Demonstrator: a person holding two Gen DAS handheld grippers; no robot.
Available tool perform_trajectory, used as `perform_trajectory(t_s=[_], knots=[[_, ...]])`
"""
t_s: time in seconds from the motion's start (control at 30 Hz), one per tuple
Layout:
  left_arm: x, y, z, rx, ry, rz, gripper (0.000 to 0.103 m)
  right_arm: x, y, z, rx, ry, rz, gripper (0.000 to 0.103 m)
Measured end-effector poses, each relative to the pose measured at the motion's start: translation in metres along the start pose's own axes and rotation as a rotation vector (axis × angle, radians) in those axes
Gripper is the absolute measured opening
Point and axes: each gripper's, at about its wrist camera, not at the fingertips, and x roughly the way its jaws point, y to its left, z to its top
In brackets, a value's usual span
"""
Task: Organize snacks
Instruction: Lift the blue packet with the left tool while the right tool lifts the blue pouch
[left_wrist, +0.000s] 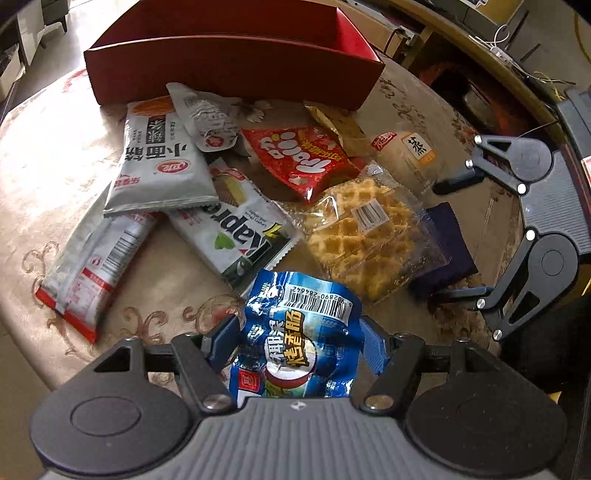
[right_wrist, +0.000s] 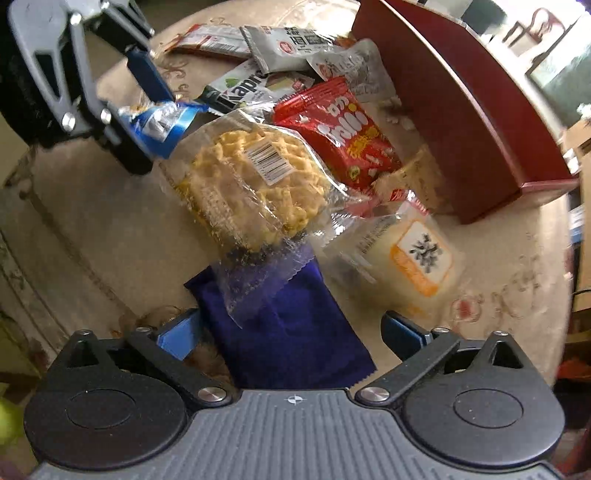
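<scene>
Our left gripper (left_wrist: 297, 338) pinched a crinkled blue foil sausage packet (left_wrist: 295, 332) between its blue pads, held above the patterned tablecloth (left_wrist: 48, 158) at the near edge of the snack pile. Our right gripper (right_wrist: 291, 332) stood spread, its pads either side of a flat dark-blue sachet (right_wrist: 291, 332) lying on the cloth, without touching it. We saw a ridged waffle in clear crackly film (left_wrist: 364, 236) overlapping that sachet, a glossy red pouch (left_wrist: 306, 158), and a matte white wafer packet (left_wrist: 236, 232). Only the left view showed the red cardboard box's (left_wrist: 229, 70) hollow interior; only the right view showed the sachet's full rectangle and serrated edge.
</scene>
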Motion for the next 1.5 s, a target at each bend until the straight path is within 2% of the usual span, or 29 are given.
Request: perform_trajectory(t_s=[0.17,0.3,0.4,0.5,0.67,0.83,0.93,0.97,1.0,1.07,1.2,1.5], knots=[[0.003,-0.003,-0.001,0.004,0.008,0.006,0.074,-0.002,0.005,-0.014,0.179,0.007,0.045,0.102],[0.004,-0.007,-0.005,0.035,-0.001,0.033,0.075,-0.006,0.037,-0.024,0.223,0.010,0.069,0.101],[0.006,-0.013,-0.009,0.085,-0.006,0.044,0.086,-0.006,0.044,-0.028,0.271,-0.008,0.046,0.103],[0.008,-0.017,-0.009,0.106,-0.008,0.042,0.091,-0.004,0.041,-0.028,0.338,-0.018,0.042,0.103],[0.004,-0.016,-0.009,0.074,-0.026,0.090,0.086,-0.002,0.034,-0.025,0.397,-0.046,0.030,0.103],[0.010,-0.025,-0.015,0.127,-0.033,0.162,0.085,0.003,0.029,-0.011,0.387,-0.055,-0.014,0.103],[0.017,-0.036,-0.013,0.175,-0.028,0.216,0.087,0.007,0.024,-0.011,0.454,-0.053,0.009,0.103],[0.016,-0.037,-0.012,0.170,-0.028,0.209,0.080,0.008,0.026,-0.009,0.448,-0.053,-0.007,0.103],[0.014,-0.037,-0.011,0.165,-0.028,0.202,0.072,0.008,0.028,-0.010,0.447,-0.060,-0.011,0.102],[0.013,-0.038,-0.012,0.158,-0.027,0.209,0.072,0.005,0.028,-0.012,0.452,-0.074,-0.006,0.096],[0.011,-0.042,-0.016,0.140,-0.027,0.221,0.071,-0.007,0.035,-0.021,0.475,-0.095,-0.025,0.076],[-0.004,-0.040,-0.022,0.082,-0.062,0.193,0.071,-0.017,0.045,-0.031,0.566,-0.123,-0.033,0.072]])
